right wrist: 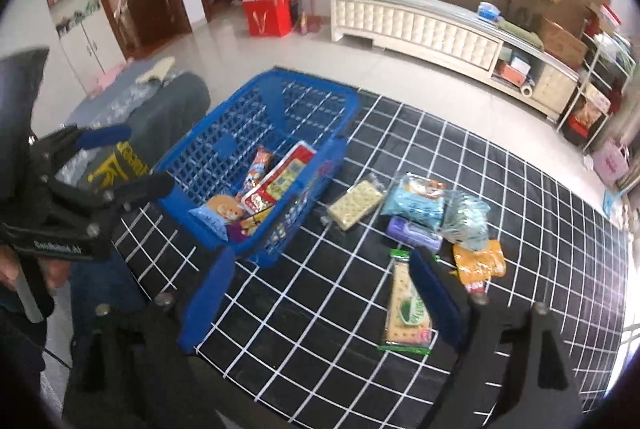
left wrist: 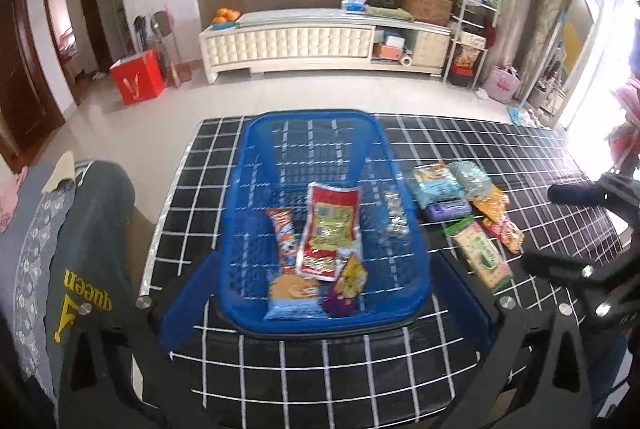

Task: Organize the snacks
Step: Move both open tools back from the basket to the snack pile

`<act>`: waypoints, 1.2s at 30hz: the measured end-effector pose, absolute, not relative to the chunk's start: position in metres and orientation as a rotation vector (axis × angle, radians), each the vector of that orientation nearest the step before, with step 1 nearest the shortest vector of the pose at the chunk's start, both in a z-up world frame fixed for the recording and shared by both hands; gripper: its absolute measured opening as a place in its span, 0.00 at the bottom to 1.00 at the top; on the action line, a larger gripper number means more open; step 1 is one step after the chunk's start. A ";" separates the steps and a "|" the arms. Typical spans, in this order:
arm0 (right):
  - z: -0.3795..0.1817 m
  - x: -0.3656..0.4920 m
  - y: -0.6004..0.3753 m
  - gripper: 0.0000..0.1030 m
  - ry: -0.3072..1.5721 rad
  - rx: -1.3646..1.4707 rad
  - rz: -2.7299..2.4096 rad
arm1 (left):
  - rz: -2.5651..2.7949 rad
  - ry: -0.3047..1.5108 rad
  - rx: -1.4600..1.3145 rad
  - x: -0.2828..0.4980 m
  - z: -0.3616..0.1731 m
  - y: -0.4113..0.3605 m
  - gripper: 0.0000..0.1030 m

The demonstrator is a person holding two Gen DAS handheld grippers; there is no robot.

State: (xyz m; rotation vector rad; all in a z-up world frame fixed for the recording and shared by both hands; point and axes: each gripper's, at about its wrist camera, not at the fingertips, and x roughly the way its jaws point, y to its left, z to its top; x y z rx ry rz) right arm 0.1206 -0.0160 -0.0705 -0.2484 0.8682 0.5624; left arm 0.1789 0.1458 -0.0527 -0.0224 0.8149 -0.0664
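Note:
A blue mesh basket [left wrist: 404,189] [right wrist: 244,117] stands on the black grid-cloth table [left wrist: 320,369]. In it lie a red packet [left wrist: 330,229], an orange tube snack [left wrist: 284,241], a blue cookie bag [left wrist: 292,297] and a yellow-purple packet [left wrist: 348,285]. My left gripper [left wrist: 324,301] is open, its blue pads straddling the basket's near end, holding nothing. Right of the basket lie loose snacks: a cream cracker pack [right wrist: 354,205], a light-blue bag [right wrist: 416,203], a purple pack [right wrist: 414,233], an orange pack [right wrist: 478,263] and a green cracker pack [right wrist: 406,309]. My right gripper [right wrist: 322,299] hovers open, one pad over the green pack.
A chair draped with a grey garment [left wrist: 80,249] stands against the table's left side. A white cabinet [left wrist: 320,41] and a red box [left wrist: 138,77] stand across the tiled floor. A person's hand [right wrist: 12,269] holds the left gripper's handle.

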 end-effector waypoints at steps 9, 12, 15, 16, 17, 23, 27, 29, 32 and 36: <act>-0.065 0.118 -0.082 1.00 0.833 -0.206 0.445 | -0.148 0.805 0.061 0.175 -0.041 0.080 1.00; -0.072 0.119 -0.102 1.00 0.847 -0.204 0.414 | -0.185 0.814 0.092 0.177 -0.041 0.054 1.00; -0.079 0.122 -0.121 1.00 0.848 -0.198 0.382 | -0.199 0.832 0.116 0.185 -0.047 0.030 1.00; -0.081 0.123 -0.126 1.00 0.853 -0.193 0.372 | -0.202 0.838 0.115 0.187 -0.049 0.025 1.00; -0.084 0.123 -0.133 1.00 0.860 -0.188 0.364 | -0.207 0.846 0.112 0.191 -0.052 0.017 1.00; -0.101 0.132 -0.172 1.00 0.852 -0.158 0.312 | -0.234 0.896 0.132 0.207 -0.068 -0.028 1.00; -0.121 0.145 -0.191 1.00 0.885 -0.127 0.294 | -0.227 0.941 0.142 0.221 -0.089 -0.053 1.00; -0.129 0.151 -0.197 1.00 0.897 -0.132 0.285 | -0.213 0.965 0.123 0.230 -0.102 -0.060 1.00; -0.143 0.161 -0.206 1.00 0.923 -0.127 0.280 | -0.179 1.006 0.100 0.245 -0.120 -0.066 1.00; -0.162 0.176 -0.217 1.00 0.953 -0.094 0.282 | -0.195 1.070 0.054 0.264 -0.142 -0.075 1.00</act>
